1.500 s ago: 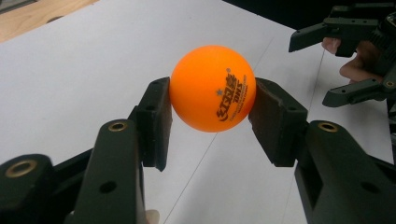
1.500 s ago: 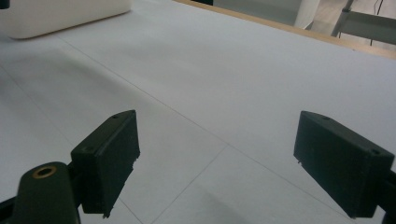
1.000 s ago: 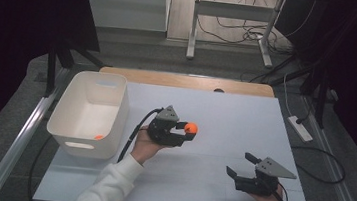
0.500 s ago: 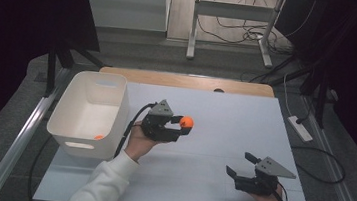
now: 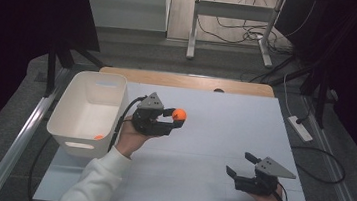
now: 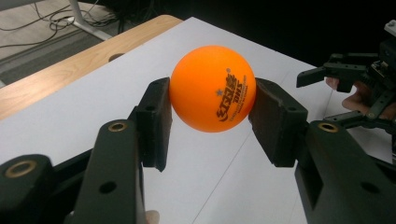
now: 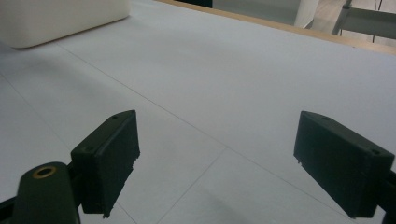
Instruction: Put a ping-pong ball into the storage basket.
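Both black pads of the left gripper (image 6: 212, 121) are pressed against the sides of a small orange table-tennis ball (image 6: 213, 88) with printed lettering, so the ball is clamped between them and held clear of the white tabletop (image 5: 221, 150). From the high view, that left gripper (image 5: 178, 119) sits above the table's left-centre part, just to the right of a white rectangular plastic bin (image 5: 90, 109), with the ball (image 5: 179, 114) pointing toward the table's middle. The hand carrying it comes out of a white sleeve (image 5: 89, 184). Inside the bin, near its front corner, lies a second small orange object (image 5: 98, 137), too small to make out clearly.

The right gripper (image 5: 239, 164) rests low over the near right part of the table, well apart from the ball. Its jaws stand wide apart with nothing between them; in the right gripper view the two black pads (image 7: 106, 156) frame bare white surface.
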### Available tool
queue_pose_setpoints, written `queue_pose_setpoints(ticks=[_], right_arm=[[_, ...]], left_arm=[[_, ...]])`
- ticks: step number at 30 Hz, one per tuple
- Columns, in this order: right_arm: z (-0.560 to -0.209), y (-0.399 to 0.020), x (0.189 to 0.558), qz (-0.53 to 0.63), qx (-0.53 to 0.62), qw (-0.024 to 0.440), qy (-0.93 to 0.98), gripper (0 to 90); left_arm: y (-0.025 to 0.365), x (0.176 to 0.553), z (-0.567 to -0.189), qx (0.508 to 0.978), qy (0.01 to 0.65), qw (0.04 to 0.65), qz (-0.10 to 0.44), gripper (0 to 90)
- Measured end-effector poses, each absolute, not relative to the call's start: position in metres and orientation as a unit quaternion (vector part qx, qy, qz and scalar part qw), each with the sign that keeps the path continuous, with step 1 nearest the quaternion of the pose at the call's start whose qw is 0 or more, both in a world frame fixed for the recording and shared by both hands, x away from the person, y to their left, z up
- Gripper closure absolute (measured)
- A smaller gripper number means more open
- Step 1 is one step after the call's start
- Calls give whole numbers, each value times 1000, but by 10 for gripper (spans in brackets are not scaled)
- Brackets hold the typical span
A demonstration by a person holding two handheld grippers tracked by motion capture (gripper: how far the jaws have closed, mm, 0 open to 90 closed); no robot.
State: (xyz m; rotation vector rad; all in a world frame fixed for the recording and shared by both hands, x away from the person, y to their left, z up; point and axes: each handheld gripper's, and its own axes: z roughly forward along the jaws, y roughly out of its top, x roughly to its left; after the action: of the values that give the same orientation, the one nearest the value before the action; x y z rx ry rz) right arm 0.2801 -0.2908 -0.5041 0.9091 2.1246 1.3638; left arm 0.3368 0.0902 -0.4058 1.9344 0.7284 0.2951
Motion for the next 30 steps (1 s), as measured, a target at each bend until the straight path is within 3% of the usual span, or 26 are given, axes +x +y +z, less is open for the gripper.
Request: queue_pose_setpoints(ticks=[30], right_arm=[[-503,-291,279,494,330,233,770,142]], left_arm=[[126,334,-390,779,334,507,156,500]])
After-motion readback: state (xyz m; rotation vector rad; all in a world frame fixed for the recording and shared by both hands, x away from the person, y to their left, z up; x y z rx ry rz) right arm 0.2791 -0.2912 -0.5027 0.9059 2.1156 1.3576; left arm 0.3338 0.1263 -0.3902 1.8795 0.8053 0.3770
